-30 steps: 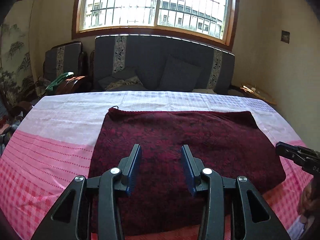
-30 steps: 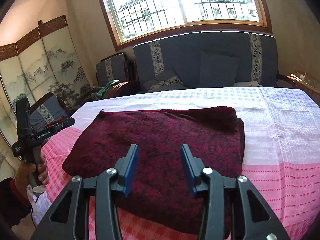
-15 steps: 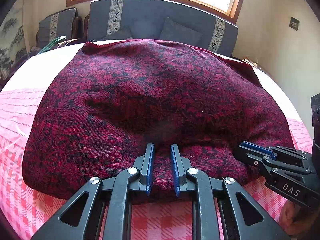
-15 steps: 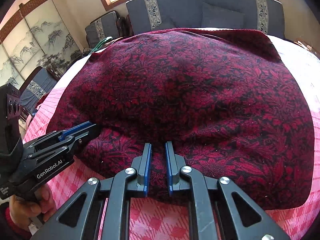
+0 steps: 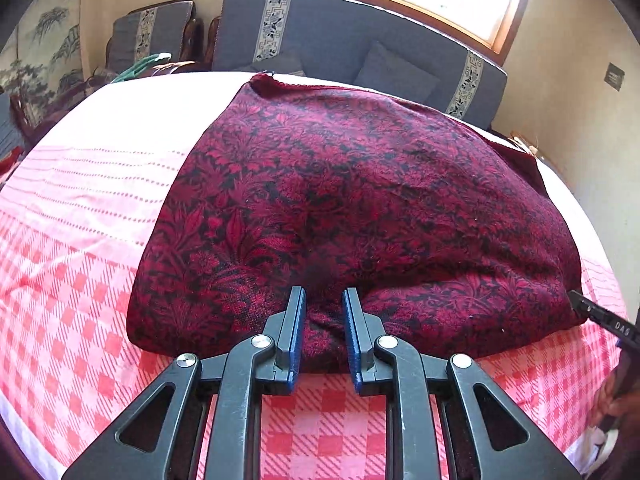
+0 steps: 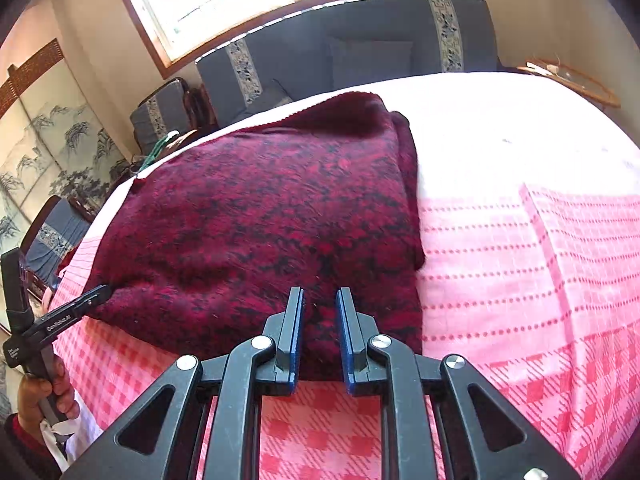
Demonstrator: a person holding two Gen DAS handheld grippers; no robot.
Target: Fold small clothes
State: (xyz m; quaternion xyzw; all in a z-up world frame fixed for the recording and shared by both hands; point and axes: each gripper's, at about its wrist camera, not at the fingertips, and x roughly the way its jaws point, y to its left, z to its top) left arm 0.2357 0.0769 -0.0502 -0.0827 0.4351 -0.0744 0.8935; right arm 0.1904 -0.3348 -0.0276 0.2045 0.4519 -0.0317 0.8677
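Fingers [image 5: 298, 324] of both grippers, left gripper [image 5: 324, 300] and right gripper [image 6: 319, 300], pinch the maroon garment's [image 5: 360, 200] near edge on the checked desk cloth [image 5: 80, 280].

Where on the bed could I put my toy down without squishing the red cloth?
Bare pink-checked bedcover lies to the right of the dark red floral garment, out to the bed's edge. Another bare stretch lies on its other side. The near edge is crowded: the left gripper and right gripper both pinch the cloth there.
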